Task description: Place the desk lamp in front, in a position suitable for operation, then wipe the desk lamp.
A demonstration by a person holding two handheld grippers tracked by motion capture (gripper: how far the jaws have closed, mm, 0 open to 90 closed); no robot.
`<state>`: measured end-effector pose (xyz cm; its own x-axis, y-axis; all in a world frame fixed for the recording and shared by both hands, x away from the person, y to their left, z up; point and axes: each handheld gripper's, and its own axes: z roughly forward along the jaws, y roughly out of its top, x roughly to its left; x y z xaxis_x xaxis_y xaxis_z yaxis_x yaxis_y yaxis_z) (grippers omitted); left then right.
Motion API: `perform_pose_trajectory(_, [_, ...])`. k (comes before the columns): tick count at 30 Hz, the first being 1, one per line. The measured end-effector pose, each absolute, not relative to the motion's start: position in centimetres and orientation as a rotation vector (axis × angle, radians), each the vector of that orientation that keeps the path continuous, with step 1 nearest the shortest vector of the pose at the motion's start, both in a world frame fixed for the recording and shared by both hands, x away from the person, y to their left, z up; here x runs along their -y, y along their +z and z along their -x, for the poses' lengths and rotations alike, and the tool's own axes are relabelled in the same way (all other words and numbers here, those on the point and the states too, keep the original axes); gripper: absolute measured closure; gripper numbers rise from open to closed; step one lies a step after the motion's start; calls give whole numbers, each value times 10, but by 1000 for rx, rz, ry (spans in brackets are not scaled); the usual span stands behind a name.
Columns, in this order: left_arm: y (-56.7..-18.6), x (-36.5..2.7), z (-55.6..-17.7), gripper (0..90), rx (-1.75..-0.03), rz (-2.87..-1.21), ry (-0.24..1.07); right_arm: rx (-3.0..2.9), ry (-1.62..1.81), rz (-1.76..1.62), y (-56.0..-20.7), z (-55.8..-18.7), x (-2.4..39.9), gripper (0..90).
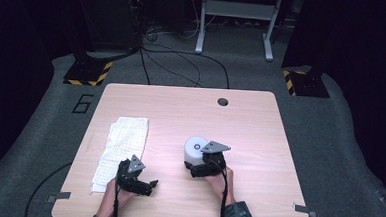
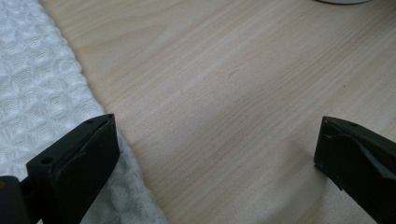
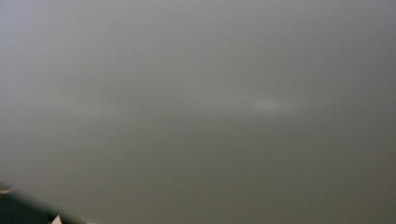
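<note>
Table [image 1: 181, 108]: light wood top, rounded corners, small round hole near far edge. Cloth [image 1: 121, 150]: white waffle-weave towel, folded long, lying flat on left part of table, running front to back; its edge also in left gripper view [image 2: 42, 93]. Container [image 1: 195, 149]: white squat cylinder w/ lid, upright, approx. centre of table, right of cloth & well apart from it. Right gripper [image 1: 198, 168]: pressed up against container's near side, grey plate on top overlapping lid in high view; right gripper view is a grey blur at v. close range, so cannot tell if jaws grasp it. Left gripper [image 1: 144, 186]: near front edge, just right of cloth's near end; jaws spread wide, holding nothing, bare wood between, left jaw over cloth edge.
</note>
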<state>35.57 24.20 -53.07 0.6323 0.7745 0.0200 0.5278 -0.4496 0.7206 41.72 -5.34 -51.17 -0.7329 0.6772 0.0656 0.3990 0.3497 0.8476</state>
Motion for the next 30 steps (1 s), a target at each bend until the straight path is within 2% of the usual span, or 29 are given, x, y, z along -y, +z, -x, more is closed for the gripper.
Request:
perform_pose_trajectory(3, [-524, -246, -354, 0, -1010, -2122, 444, -2320, 1327, -946, -512, -417, 54, 58])
perform_pose_trajectory(9, [-485, -265, -354, 0, -992, -2095, 529, -2308, 1337, -950, -513, -416, 54, 59])
perform_pose_trajectory(13, [-473, -287, -369, 0, -1047, -2080, 589, -2306, 1338, -952, -513, -416, 53, 59])
perform_pose_trajectory(18, [-476, -312, -389, 0, -1140, -2079, 587, -2305, 1338, -951, -513, -416, 53, 59])
perform_pose_trajectory(30, [-505, -335, -429, 4, -1278, -2132, 570, -2306, 1341, -952, -514, -417, 53, 58])
